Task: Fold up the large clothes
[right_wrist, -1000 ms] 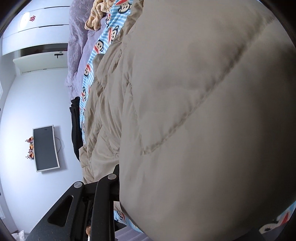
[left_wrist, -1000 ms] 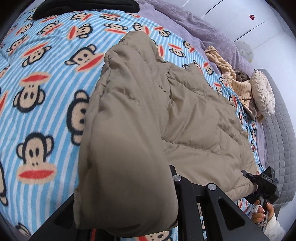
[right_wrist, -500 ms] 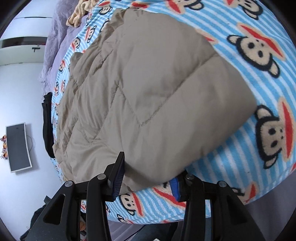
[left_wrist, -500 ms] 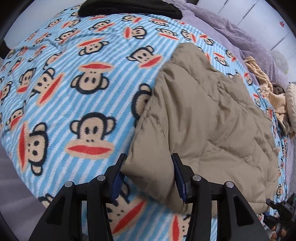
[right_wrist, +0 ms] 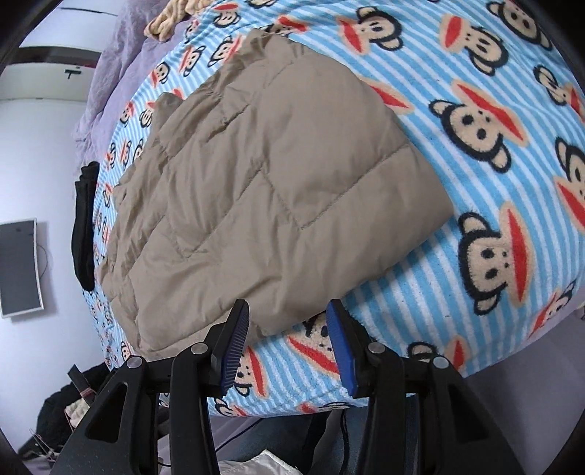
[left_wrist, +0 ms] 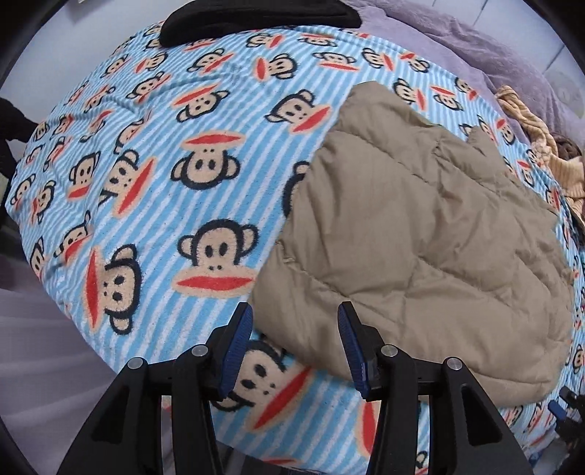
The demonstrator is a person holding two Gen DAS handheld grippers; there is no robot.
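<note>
Nearest, left claw (left_wrist: pixel 295 339): 2 black fingers with blue ribbed pads (left_wrist: pixel 237 350), spread wide, holding nothing, poised at the near corner of the folded beige quilted puffer jacket (left_wrist: pixel 420 234). Right claw (right_wrist: pixel 289 341): same build, pads (right_wrist: pixel 340 352) equally wide apart, empty, just before the jacket's near edge. Jacket (right_wrist: pixel 263 197): lies folded flat on the bed, on the blue-and-white striped fleece blanket printed with monkey faces (left_wrist: pixel 175 182). Beyond: black garment (left_wrist: pixel 256 18) at the blanket's far edge; lilac plush blanket (left_wrist: pixel 457 40); tan knitted garment (left_wrist: pixel 541 146) beside the jacket's far end. Farthest, right wrist view: dark wall-mounted screen (right_wrist: pixel 18 268) on a white wall.
</note>
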